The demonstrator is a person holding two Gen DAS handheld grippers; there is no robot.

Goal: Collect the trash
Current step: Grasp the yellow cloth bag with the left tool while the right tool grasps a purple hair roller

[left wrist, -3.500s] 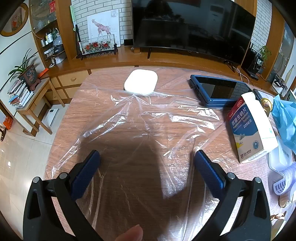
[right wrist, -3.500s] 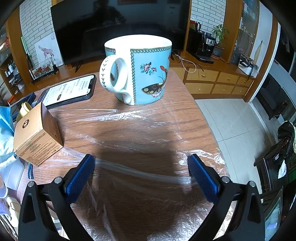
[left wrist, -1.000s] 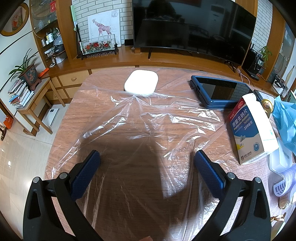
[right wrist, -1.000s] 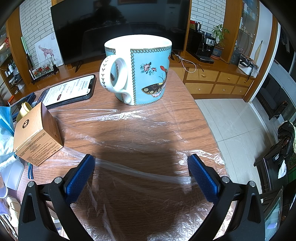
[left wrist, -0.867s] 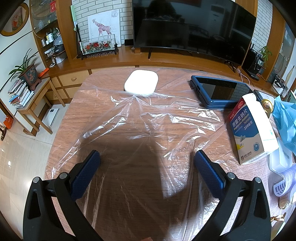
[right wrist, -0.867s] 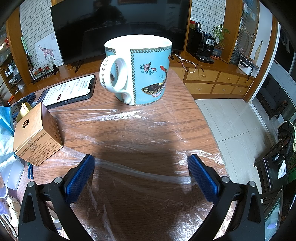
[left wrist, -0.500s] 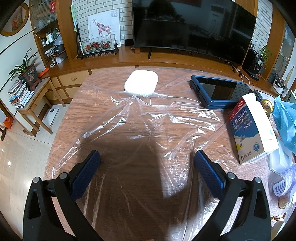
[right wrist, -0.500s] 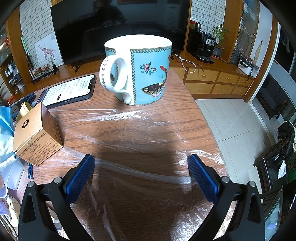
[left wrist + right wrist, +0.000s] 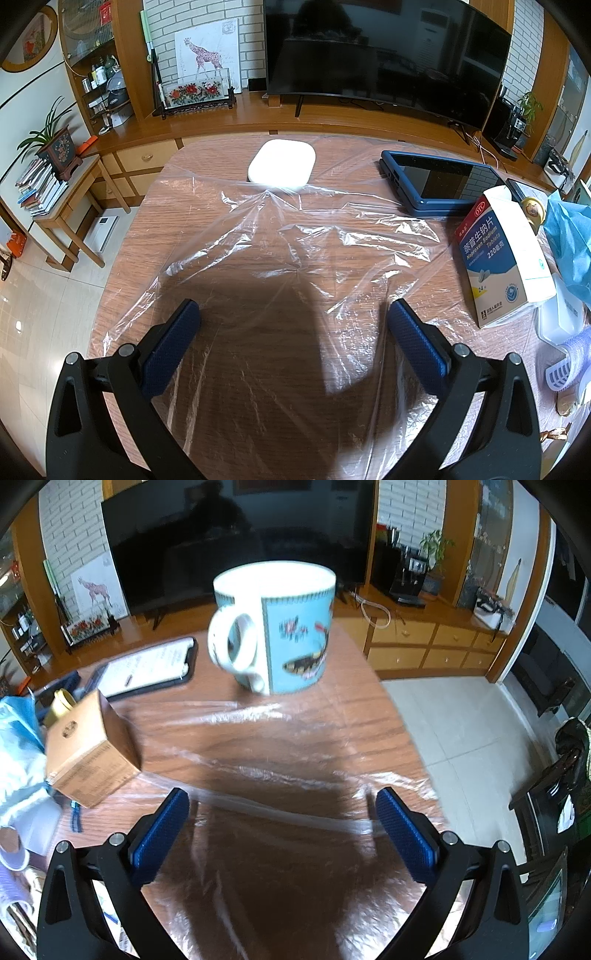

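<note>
A clear plastic sheet [image 9: 288, 258] lies crumpled over the wooden table [image 9: 229, 147]; it also shows in the right wrist view as the plastic sheet [image 9: 280, 746]. My left gripper [image 9: 293, 317] hovers low over it, open, with nothing between its blue pads. A white and blue medicine box [image 9: 498, 254] lies to its right. My right gripper [image 9: 282, 808] is open above the sheet's right part. A brown cardboard box [image 9: 88, 753] sits to its left. A blue butterfly mug [image 9: 277, 627] stands ahead of it.
A white pad [image 9: 282, 166] and a blue-cased tablet [image 9: 439, 181] lie at the far side. A phone [image 9: 151, 664] lies left of the mug. Blue bag material [image 9: 569, 240] and small white items crowd the right edge. The table edge drops to tiled floor [image 9: 461, 720].
The right wrist view has gone blurred and shifted, so the right gripper is moving; the mug now looks smaller and tilted in frame. The left gripper has stayed still.
</note>
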